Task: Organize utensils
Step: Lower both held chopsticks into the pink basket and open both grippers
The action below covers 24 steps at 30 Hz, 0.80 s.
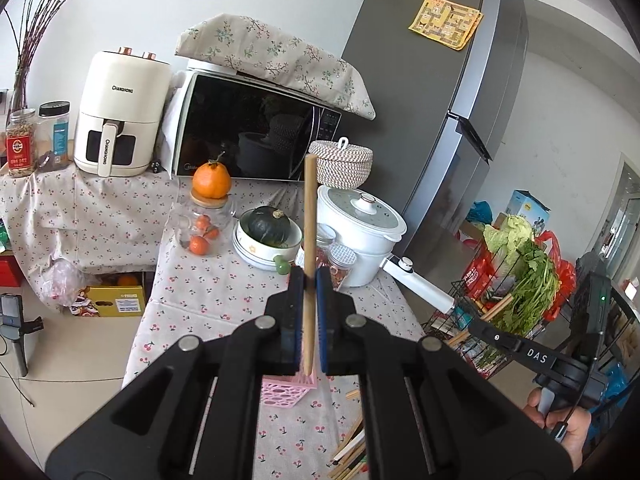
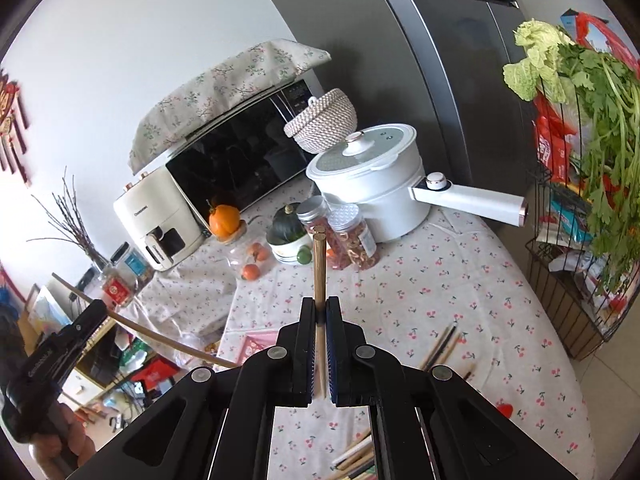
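Observation:
My left gripper (image 1: 309, 276) is shut on a wooden chopstick (image 1: 309, 224) that stands upright between its blue pads, held above the table. A pink perforated utensil basket (image 1: 286, 392) sits right below it. My right gripper (image 2: 320, 306) is shut on another wooden chopstick (image 2: 319, 264), also upright. Loose chopsticks (image 1: 350, 454) lie on the cherry-print tablecloth near the front; they also show in the right wrist view (image 2: 442, 348). The left gripper and its chopstick (image 2: 160, 338) show at the left of the right wrist view.
On the table stand a white pot (image 1: 360, 232) with a long handle, snack jars (image 2: 352, 240), a bowl with a green squash (image 1: 266, 236), a jar of oranges (image 1: 202, 228), a microwave (image 1: 256, 128) and an air fryer (image 1: 120, 116). A wire vegetable rack (image 2: 580, 240) stands right of the table.

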{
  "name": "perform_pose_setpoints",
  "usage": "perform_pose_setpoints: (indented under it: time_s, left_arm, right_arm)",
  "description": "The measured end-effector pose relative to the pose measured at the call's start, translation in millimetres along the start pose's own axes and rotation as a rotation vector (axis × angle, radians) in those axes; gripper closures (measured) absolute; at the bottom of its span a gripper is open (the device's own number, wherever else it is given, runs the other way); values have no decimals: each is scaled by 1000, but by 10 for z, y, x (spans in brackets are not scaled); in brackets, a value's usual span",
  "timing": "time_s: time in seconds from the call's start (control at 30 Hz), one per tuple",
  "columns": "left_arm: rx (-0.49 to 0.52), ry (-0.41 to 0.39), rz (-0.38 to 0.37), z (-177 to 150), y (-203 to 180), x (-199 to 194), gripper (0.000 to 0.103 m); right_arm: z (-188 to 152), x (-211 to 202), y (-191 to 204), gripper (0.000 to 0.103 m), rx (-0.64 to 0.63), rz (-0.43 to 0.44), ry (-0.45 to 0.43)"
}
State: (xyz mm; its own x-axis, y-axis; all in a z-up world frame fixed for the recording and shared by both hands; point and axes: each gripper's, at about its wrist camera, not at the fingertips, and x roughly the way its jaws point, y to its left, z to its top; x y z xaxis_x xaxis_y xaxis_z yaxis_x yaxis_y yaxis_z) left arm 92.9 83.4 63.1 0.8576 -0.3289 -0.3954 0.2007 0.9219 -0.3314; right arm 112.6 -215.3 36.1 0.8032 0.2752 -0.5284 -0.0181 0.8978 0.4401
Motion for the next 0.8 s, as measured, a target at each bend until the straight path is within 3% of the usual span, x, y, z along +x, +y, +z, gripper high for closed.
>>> perform_pose_setpoints:
  time_s: [0.13, 0.33, 0.63, 0.8]
  left_arm:
    - [26, 16, 45, 14, 4, 169, 96]
    - [-15, 121, 85, -90, 171, 576, 96]
    - [-40, 266, 88, -207, 323, 990, 96]
    - [-64, 297, 89, -252, 370, 1172, 96]
  right_arm:
    - [107, 17, 225, 98, -28, 58, -40]
    - [254, 233, 460, 98, -43, 127, -64]
    - [220, 1130, 672, 98, -151, 34, 201]
    - [119, 1433, 625, 98, -144, 25, 276]
